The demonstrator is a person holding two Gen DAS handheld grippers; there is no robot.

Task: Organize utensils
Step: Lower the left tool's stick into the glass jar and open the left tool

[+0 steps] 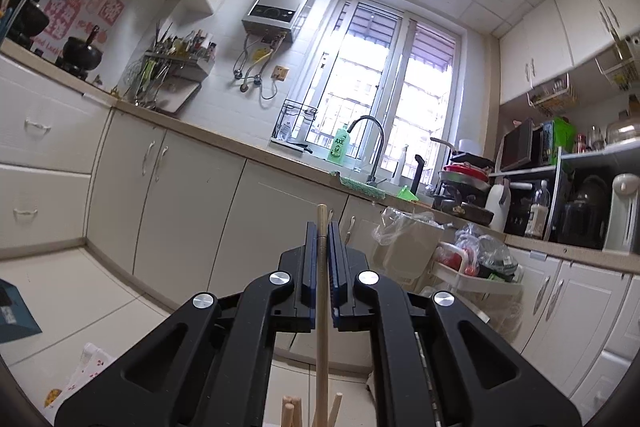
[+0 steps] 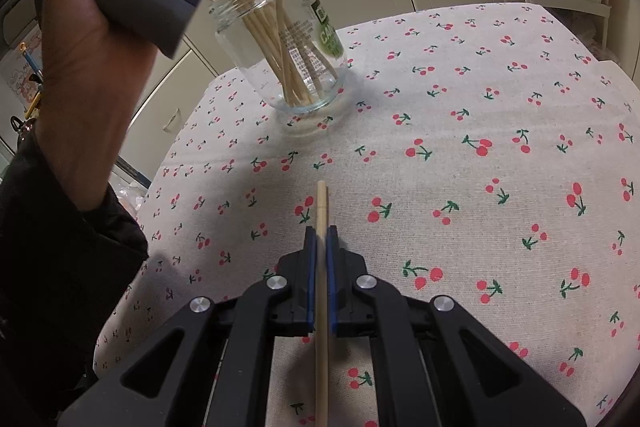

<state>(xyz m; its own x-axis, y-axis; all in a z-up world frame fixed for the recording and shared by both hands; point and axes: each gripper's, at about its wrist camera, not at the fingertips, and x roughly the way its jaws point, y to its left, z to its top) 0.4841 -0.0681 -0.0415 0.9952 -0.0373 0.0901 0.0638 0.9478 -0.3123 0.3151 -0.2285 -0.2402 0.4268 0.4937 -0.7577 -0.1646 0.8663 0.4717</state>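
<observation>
We hold one chopstick in each gripper. The left gripper (image 1: 323, 227) points level across the kitchen with its jaws clamped on a wooden chopstick (image 1: 321, 291) that runs lengthwise between the pads; other stick tips (image 1: 290, 411) show at the bottom edge of that view, so we judge it is over the jar. The right gripper (image 2: 321, 233) tilts down over the cherry-print tablecloth (image 2: 460, 147), jaws shut on a second chopstick (image 2: 321, 267), near the table's front edge. The glass jar (image 2: 280, 43) stands toward the far left corner, already packed with leaning chopsticks (image 2: 256, 7). The person's hand (image 2: 92, 39) grips the left gripper's handle just beside the jar's mouth. Risks: the sticks already in the jar fan across the opening, so an incoming stick could catch on them and bounce out; a nudge from the handle could tip the jar, which stands near the table edge; the thin stick could pivot in the pads.
</observation>
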